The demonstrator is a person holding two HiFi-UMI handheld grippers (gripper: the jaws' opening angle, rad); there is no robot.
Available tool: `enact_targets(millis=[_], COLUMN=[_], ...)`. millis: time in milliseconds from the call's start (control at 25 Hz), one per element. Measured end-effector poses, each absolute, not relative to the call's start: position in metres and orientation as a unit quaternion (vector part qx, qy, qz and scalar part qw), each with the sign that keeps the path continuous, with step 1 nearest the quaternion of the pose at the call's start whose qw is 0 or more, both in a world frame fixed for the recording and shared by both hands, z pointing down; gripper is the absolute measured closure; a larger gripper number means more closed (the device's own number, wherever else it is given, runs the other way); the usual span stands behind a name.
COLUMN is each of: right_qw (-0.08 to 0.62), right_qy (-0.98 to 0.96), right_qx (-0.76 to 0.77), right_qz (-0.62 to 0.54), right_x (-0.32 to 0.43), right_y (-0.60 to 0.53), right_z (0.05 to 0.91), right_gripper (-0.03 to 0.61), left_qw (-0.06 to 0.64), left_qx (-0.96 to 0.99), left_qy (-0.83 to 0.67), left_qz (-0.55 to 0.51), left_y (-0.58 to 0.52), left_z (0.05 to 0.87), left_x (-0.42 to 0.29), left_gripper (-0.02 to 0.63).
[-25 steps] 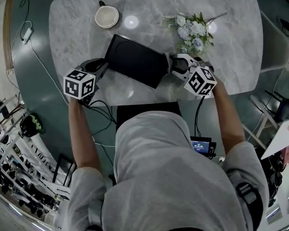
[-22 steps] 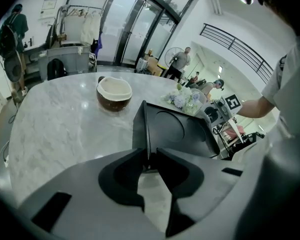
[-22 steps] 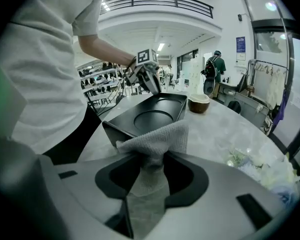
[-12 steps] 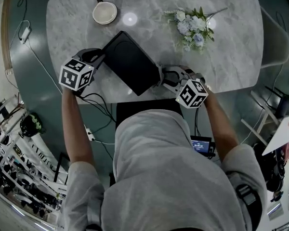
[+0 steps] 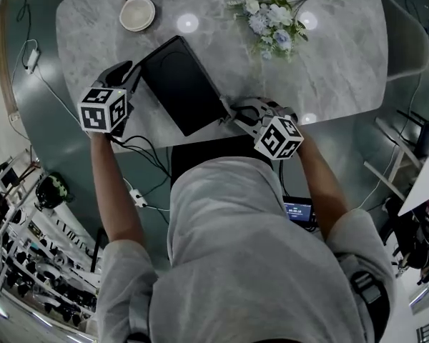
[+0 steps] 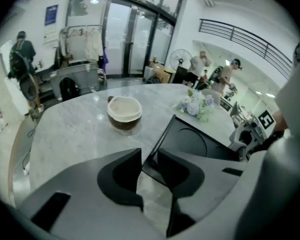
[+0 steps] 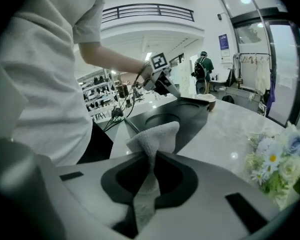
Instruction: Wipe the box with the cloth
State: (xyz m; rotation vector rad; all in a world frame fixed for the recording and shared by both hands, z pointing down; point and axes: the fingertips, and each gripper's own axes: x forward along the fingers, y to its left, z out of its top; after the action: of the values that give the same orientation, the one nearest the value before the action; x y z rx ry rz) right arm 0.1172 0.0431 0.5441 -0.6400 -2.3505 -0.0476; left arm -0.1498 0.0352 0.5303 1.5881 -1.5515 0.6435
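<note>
Rotated, box (image 5: pixel 180 84) points diagonally away; left gripper (image 6: pixel 149 166) clamps it, right gripper (image 7: pixel 151 171) closing on cloth (image 7: pixel 157 134).

Indoor, evenly bright overhead light. Round glare spots on marble table (image 5: pixel 329 63), upper centre of head view. Gripper views: strong fisheye bend, black corners, soft foreground.

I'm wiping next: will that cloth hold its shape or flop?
Probably floppy: the cloth crumples to a narrow waist between the closing jaws of the right tool. Likely light and grippy, judging by its towel-like nap.
</note>
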Motion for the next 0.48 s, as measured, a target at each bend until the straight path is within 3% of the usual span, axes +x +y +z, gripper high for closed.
enact_targets(millis=[320,480], right_qw=[0.335,0.338], right_qy=[-0.918,-0.914], right_qx=[-0.203,-0.206], right_qz=[-0.058,-0.096], right_x=[0.113,0.103], right_y=[0.024,0.028], right_z=[0.541,0.544], right_gripper=[0.532,0.533], left_qw=[0.466,0.454], left_qx=[0.537,0.545], left_qy=[-0.698,-0.700], left_qz=[0.081,0.077], left_y=[0.095,0.090], left_z=[0.526,0.526], left_x=[-0.088,-0.066], left_gripper=[0.544,0.586])
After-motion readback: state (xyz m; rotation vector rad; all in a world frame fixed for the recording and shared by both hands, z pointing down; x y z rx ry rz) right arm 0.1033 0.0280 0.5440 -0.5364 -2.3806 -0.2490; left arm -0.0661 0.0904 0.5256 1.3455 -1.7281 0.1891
